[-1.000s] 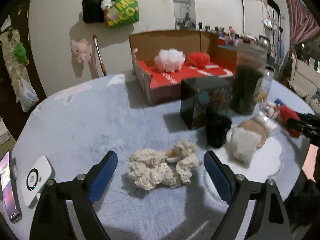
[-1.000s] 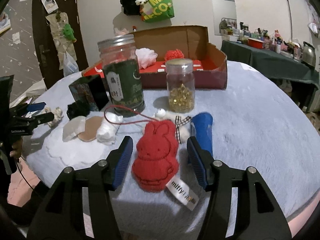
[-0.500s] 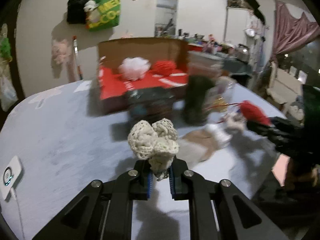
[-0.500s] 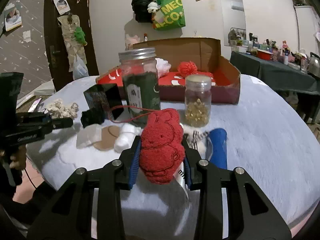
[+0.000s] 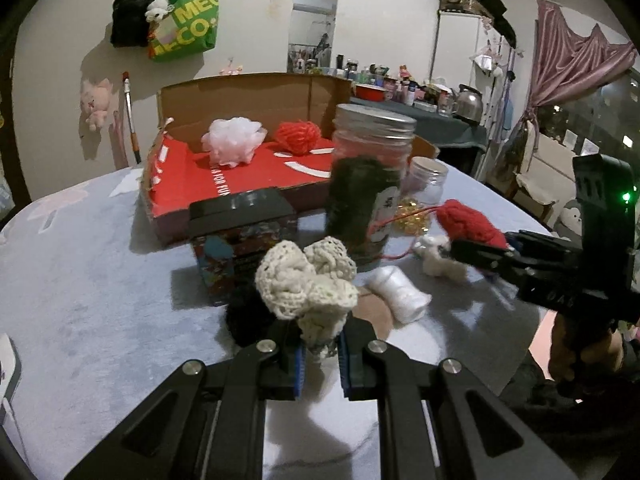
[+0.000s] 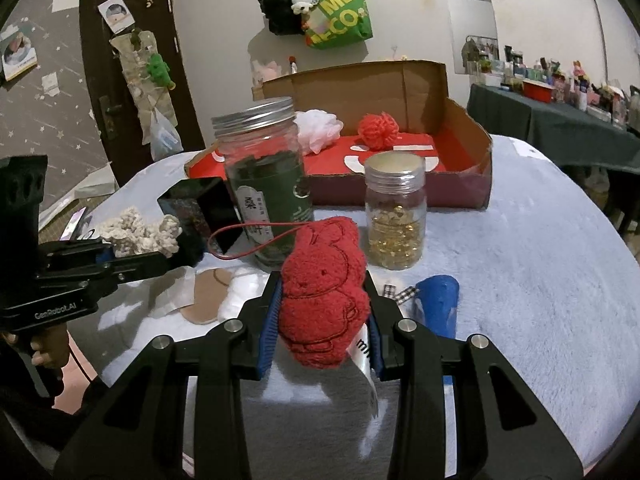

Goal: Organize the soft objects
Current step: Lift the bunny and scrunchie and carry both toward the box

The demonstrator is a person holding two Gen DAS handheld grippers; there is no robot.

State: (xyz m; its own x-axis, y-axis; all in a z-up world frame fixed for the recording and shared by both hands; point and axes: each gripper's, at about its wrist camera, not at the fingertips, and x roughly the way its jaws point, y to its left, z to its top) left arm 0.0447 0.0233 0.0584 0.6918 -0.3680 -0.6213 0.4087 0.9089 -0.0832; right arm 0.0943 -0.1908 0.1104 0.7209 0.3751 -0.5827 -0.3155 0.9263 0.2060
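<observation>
Left claw point(image 5: 320, 354) pinches cream crochet bundle point(image 5: 306, 284), right claw point(image 6: 322, 330) pinches red plush rabbit point(image 6: 324, 288). Both lifted; next: carry past the jars into cardboard box point(image 6: 464, 136).

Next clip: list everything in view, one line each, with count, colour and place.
Crochet piece: 1, cream, held in left claw.
Bunny plush: 1, red, held in right claw.
Box: 1, brown card with red inside, back of table.
Pompoms: 2, white and red, in the box.
Big jar: 1, clear with dark green contents, mid table.
Small jar: 1, clear with gold beads, right of big jar.
Black box: 1, left of big jar.
Blue item: 1, on table beside bunny plush.
Tote bag: 1, green, on wall.
Table: 1, pale blue fuzzy cover.
Left claw: shut on crochet piece.
Right claw: shut on bunny plush.
</observation>
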